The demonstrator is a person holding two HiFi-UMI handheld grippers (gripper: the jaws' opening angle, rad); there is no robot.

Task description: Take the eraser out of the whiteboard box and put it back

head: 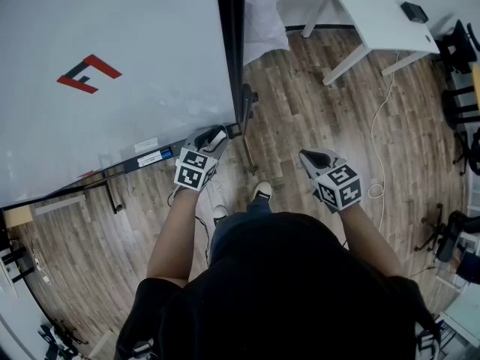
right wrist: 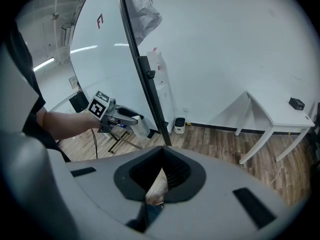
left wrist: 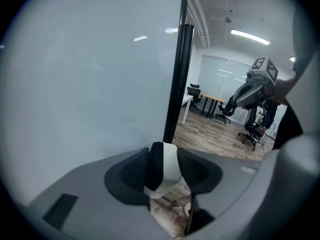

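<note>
Gaping wide, the left claw (head: 215,136) straddles the eraser (left wrist: 168,165); right claw (head: 313,157) pressed together, empty

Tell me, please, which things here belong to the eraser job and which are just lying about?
Job in hand:
- eraser, between the jaws of the left gripper
- whiteboard

Lying about:
- white table
- small black object on it
- office chairs
- floor cable
</note>
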